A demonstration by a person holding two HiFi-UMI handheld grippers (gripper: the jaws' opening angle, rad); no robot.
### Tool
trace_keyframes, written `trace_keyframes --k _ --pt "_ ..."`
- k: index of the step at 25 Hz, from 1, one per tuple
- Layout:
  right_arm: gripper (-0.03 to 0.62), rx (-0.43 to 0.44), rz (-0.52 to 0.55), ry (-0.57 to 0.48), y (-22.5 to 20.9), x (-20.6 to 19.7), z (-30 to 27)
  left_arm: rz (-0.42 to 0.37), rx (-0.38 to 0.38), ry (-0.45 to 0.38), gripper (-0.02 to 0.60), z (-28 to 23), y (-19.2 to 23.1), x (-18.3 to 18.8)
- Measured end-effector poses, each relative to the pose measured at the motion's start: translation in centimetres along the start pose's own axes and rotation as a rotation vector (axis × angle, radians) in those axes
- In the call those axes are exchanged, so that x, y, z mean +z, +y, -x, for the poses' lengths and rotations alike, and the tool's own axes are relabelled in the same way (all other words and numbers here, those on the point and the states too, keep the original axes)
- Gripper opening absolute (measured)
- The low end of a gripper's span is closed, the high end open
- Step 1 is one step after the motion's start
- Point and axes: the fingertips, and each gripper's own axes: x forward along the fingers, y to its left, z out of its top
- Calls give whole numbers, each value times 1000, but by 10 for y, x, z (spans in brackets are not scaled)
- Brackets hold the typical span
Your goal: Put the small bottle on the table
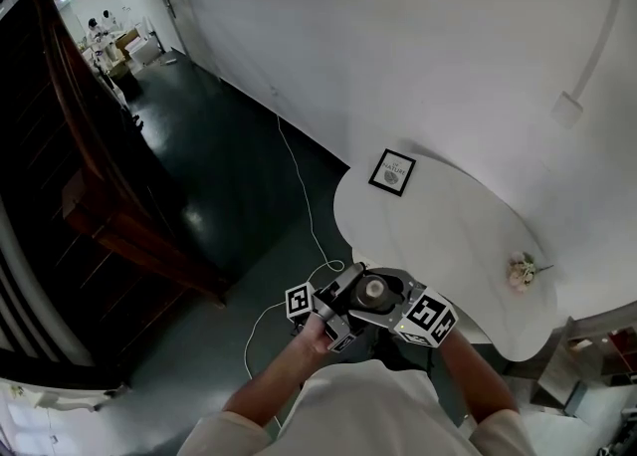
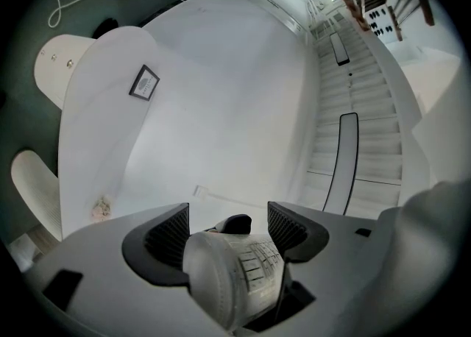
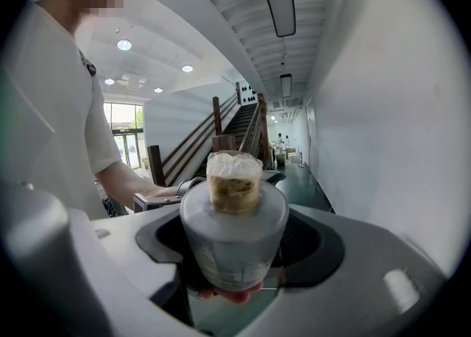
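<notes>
The small bottle (image 1: 374, 291) is pale grey with a printed label and is seen from above, held between both grippers in front of my chest. My left gripper (image 2: 227, 229) has the bottle (image 2: 235, 269) lying along its jaws, with both ribbed pads against its sides. My right gripper (image 3: 234, 247) is shut on the bottle's body (image 3: 234, 236), and the bottle's neck with brownish contents (image 3: 234, 181) points away from the camera. A fingertip shows just under the bottle. The white table (image 1: 438, 225) lies ahead of the grippers.
On the table are a black-framed card (image 1: 392, 172) and a small flower sprig (image 1: 521, 271). A white cable (image 1: 299, 185) trails across the dark floor. A dark wooden staircase (image 1: 90, 175) is on the left. White chairs (image 2: 37, 188) stand beside the table.
</notes>
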Motion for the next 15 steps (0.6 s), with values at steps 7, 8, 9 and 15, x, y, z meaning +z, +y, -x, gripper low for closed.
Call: trace_keyframes --k 7,8,9,15 --pt "348 52 -6 2 -56 0 8 -35 21 -29 319 -9 46 37" --pt "348 62 -7 5 -63 0 9 -41 23 -35 319 -11 52 42" --pt "348 71 -7 7 -71 0 10 -47 26 -41 319 -12 59 47" --pt "348 126 -11 14 -115 -1 21 -86 43 -70 319 -22 97 73"
